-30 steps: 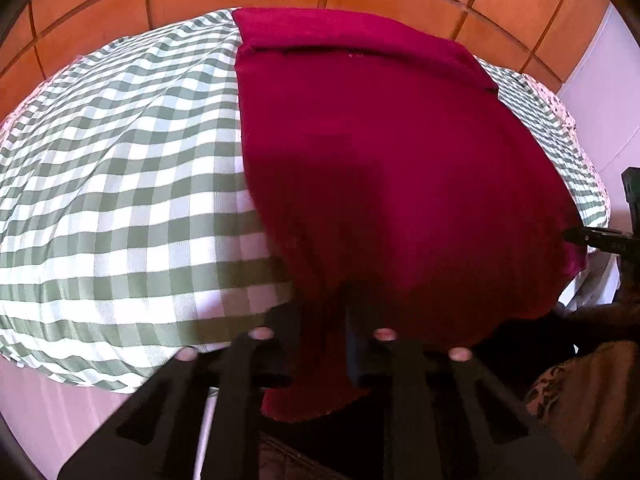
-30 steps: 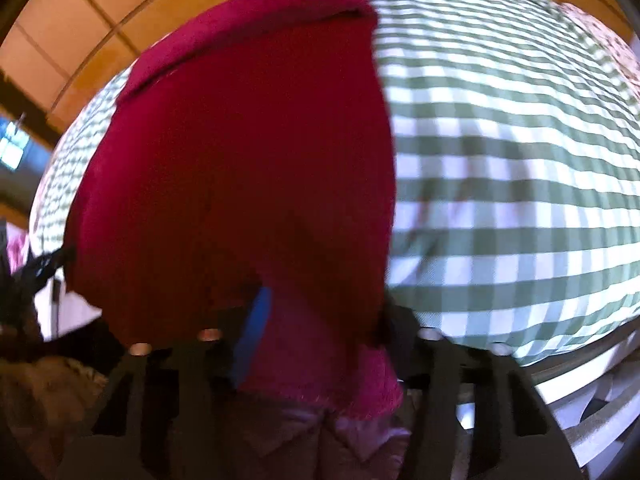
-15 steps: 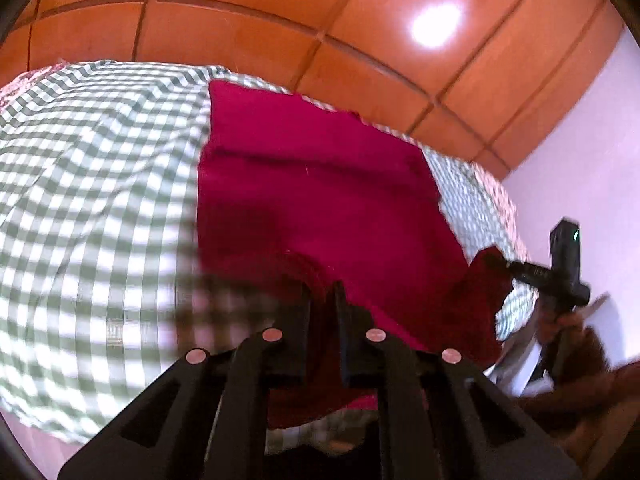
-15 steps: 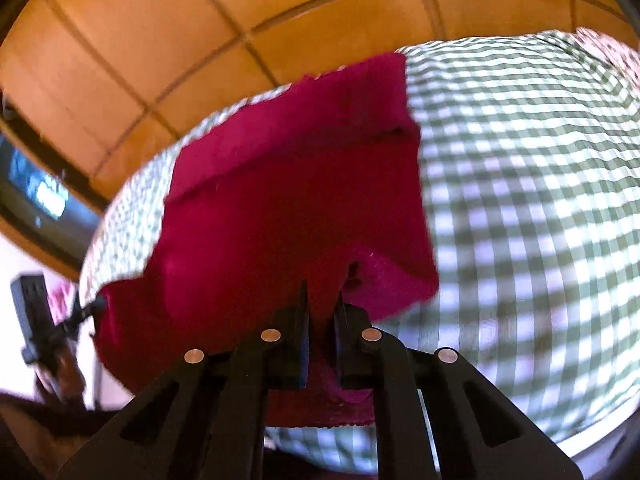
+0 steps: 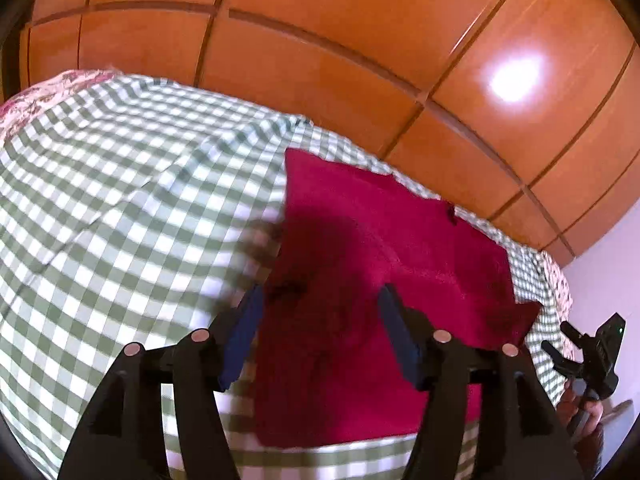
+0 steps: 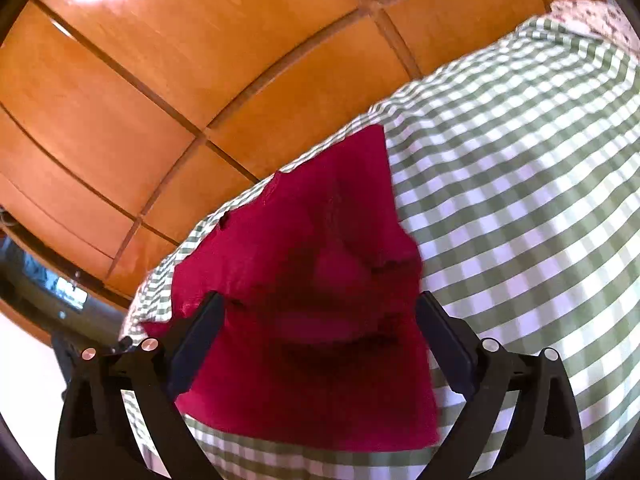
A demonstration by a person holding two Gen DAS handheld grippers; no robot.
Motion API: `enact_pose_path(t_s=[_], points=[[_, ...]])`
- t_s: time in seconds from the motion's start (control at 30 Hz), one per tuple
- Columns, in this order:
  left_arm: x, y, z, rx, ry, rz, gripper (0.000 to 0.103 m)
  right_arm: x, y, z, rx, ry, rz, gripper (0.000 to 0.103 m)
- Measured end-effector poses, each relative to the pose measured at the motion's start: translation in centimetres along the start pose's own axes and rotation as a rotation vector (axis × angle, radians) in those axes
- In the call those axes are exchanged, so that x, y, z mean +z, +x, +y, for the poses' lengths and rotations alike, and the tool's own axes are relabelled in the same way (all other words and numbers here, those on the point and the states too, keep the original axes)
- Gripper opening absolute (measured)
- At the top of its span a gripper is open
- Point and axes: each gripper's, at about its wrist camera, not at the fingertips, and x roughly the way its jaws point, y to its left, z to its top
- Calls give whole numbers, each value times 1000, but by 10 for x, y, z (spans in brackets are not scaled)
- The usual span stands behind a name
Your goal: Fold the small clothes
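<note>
A dark red cloth (image 5: 360,264) lies folded over on the green-and-white checked bedspread (image 5: 120,208). My left gripper (image 5: 320,296) hovers above its near left part; its jaws are opening and the pads press on nothing. In the right wrist view the same red cloth (image 6: 304,280) lies under my right gripper (image 6: 318,300), whose jaws are opening wide, with only loose cloth below them. The right gripper (image 5: 568,336) also shows at the far right of the left wrist view, held by a hand.
Orange wooden wardrobe panels (image 5: 360,40) rise behind the bed. A pale wall (image 5: 608,264) stands at the right. A floral pillow edge (image 5: 48,88) lies at the far left. A dark screen (image 6: 48,292) sits low at the left in the right wrist view.
Both grippers carried the near edge of the red cloth forward over itself and then let it go; both jaws went from shut on the cloth to open. The cloth now lies doubled.
</note>
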Motion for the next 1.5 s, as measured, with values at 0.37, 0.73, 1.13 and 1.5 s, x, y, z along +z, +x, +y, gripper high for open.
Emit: enact_pose_path(t_s=[0.37,0.73,1.13,1.5], points=[[-72,23,16,-49,35,123,50,-71,5,-30,-177,-128,86,93],[-85,9,26,-61,45,128,12,-68,21,0,-240,-224,104,21],[-171,-54,34,-109,82,225,15,-143,-55,-20,-210,-279,269,20],[-106,-55,25,-113,92,56,57,-100,-70,-7,-299,-295,85,53]])
